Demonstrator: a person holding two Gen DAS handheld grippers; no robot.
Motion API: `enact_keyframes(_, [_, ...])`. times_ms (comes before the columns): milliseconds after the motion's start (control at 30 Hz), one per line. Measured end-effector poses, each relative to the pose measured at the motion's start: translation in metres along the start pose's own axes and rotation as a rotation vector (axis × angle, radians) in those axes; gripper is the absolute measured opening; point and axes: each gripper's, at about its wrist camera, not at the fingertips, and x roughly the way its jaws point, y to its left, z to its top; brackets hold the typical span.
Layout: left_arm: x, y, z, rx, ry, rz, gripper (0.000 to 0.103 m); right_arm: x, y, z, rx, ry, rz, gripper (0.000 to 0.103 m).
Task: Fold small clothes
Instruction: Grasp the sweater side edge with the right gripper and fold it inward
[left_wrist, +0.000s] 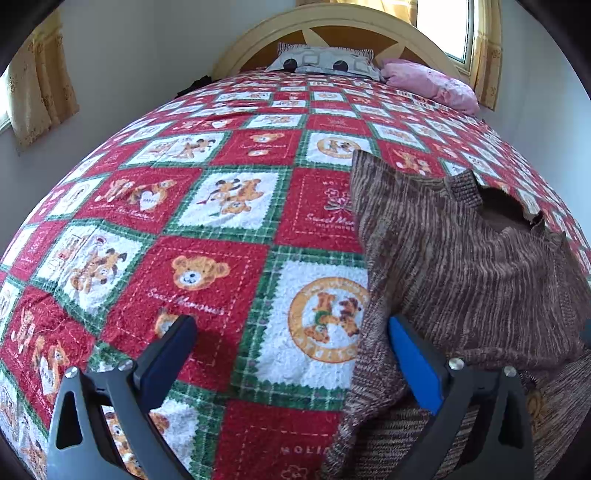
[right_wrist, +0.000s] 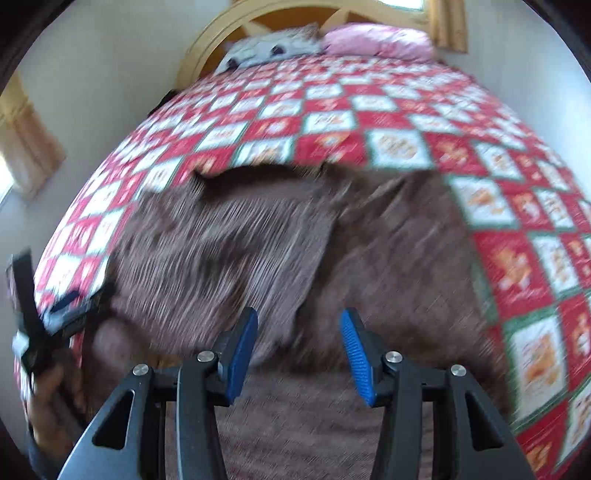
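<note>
A small brown striped knit sweater (left_wrist: 461, 266) lies on the bed quilt (left_wrist: 221, 206), its neck hole toward the headboard. My left gripper (left_wrist: 291, 332) is open, its jaws wide apart, just above the quilt at the sweater's left edge; its right finger (left_wrist: 413, 362) rests against the fabric. In the blurred right wrist view the sweater (right_wrist: 295, 236) fills the middle. My right gripper (right_wrist: 299, 332) is open and empty above the sweater's lower part. The left gripper (right_wrist: 55, 314) shows at that view's left edge in a hand.
The red, white and green teddy-bear quilt (right_wrist: 498, 166) covers the whole bed. A patterned pillow (left_wrist: 325, 61) and a pink pillow (left_wrist: 432, 83) lie by the wooden headboard (left_wrist: 332, 26). Walls and curtains (left_wrist: 37, 88) flank the bed.
</note>
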Motion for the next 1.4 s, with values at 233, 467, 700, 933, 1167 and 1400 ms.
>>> enact_keyframes(233, [0.000, 0.000, 0.000, 0.000, 0.000, 0.000, 0.103, 0.007, 0.016, -0.017, -0.062, 0.002, -0.007, 0.005])
enact_keyframes(467, [0.001, -0.001, 0.000, 0.000, 0.009, -0.001, 0.103, -0.007, 0.015, -0.012, -0.108, -0.056, -0.052, 0.002])
enact_keyframes(700, [0.002, -0.002, 0.000, 0.000, 0.008, -0.004, 0.103, 0.008, -0.003, -0.021, -0.091, 0.006, -0.099, 0.000])
enact_keyframes(933, [0.002, -0.003, 0.000, -0.003, 0.006, -0.008, 0.103, -0.014, 0.005, 0.000, -0.131, -0.086, -0.106, 0.001])
enact_keyframes(1167, [0.002, -0.004, 0.000, -0.003, 0.006, -0.007, 0.103, 0.014, 0.036, 0.026, -0.146, -0.057, 0.063, 0.001])
enact_keyframes(1400, [0.001, -0.005, -0.001, -0.010, 0.008, -0.013, 0.103, 0.051, 0.010, 0.028, -0.100, 0.029, 0.060, 0.001])
